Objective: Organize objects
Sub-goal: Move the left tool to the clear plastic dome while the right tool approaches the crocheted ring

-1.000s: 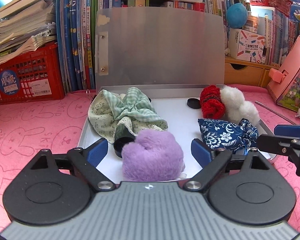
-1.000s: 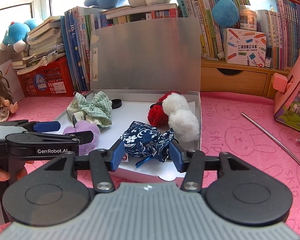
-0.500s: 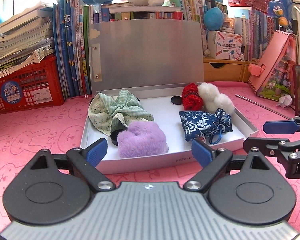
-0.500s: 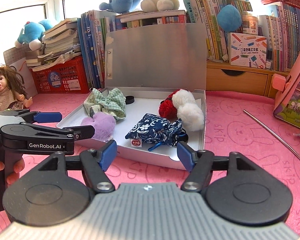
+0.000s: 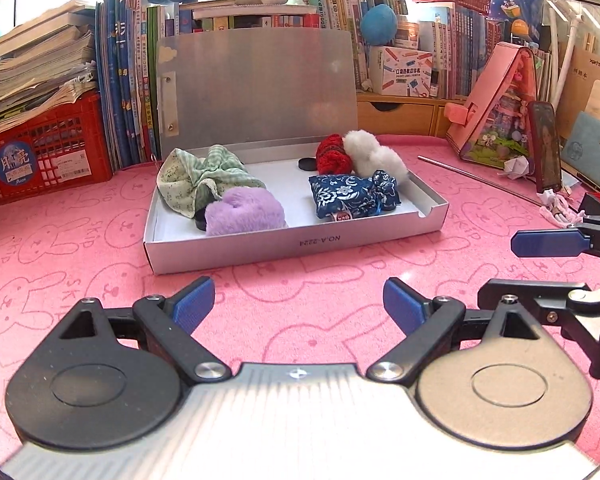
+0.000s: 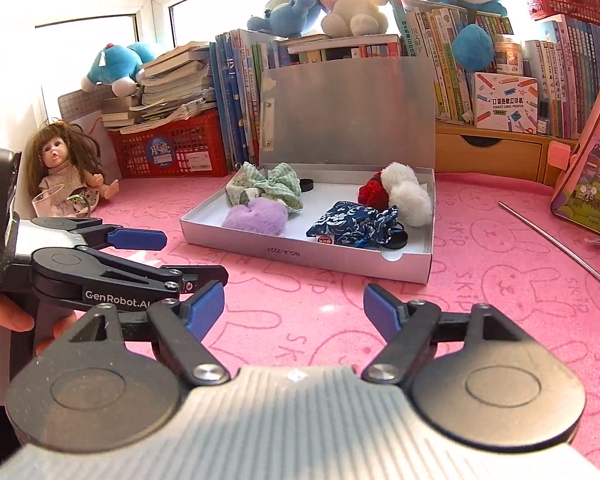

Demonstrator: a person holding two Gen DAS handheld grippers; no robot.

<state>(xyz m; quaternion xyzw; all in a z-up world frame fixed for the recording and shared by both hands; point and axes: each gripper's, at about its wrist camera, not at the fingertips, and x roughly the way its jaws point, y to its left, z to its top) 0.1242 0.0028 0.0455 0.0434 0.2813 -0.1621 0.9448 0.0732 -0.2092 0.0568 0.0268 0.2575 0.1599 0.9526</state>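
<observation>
Now both tongs (image 5: pixel 296 300) (image 6: pixel 294 308) low over pink mat (image 5: pixel 100 280), pointing boxward (image 5: pixel 296 246).

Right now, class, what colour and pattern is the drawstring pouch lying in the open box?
The pouch is dark blue with a white floral print, clearest in the left wrist view.

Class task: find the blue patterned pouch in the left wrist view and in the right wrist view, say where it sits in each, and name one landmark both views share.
Left wrist view: blue patterned pouch lies right of centre, in the box's near right part.
Right wrist view: it lies just right of centre, near the box's front wall.
Shared landmark: the white pompom just behind it.
</observation>
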